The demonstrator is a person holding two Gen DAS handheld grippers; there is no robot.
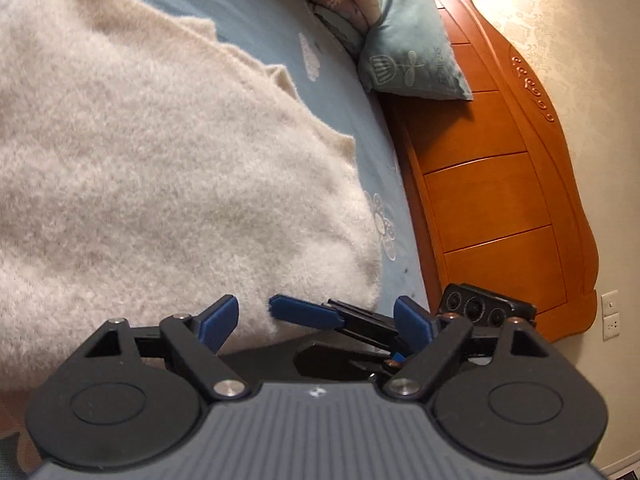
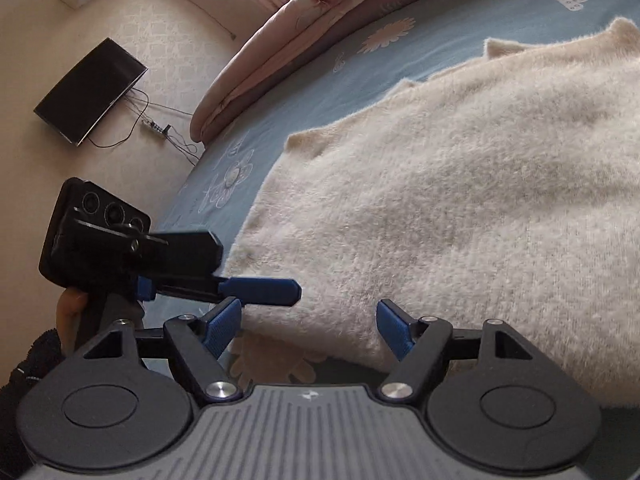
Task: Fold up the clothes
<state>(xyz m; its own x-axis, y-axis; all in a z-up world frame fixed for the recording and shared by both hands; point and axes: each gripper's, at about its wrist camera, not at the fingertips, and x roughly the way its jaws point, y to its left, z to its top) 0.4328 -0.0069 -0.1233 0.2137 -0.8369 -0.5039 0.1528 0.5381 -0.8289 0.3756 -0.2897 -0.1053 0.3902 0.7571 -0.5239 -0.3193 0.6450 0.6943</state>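
A fluffy cream sweater (image 1: 160,184) (image 2: 460,200) lies spread on the blue patterned bed sheet (image 1: 256,12) (image 2: 320,92). My left gripper (image 1: 315,322) is open at the sweater's near edge, which lies between its blue pads without being pinched. The right gripper's blue finger (image 1: 302,314) reaches in from the right, just in front of it. In the right wrist view my right gripper (image 2: 308,327) is open over the sweater's near corner, nothing pressed between its pads. The left gripper's blue finger (image 2: 260,290) touches the sweater's edge at the left, and a hand (image 2: 70,312) holds its handle.
An orange wooden headboard (image 1: 500,184) borders the bed on the right, with a teal pillow (image 1: 416,52) leaning against it. A folded pink quilt (image 2: 280,40) lies along the bed's far side. Beyond it a black screen (image 2: 90,92) and cables lie on pale flooring.
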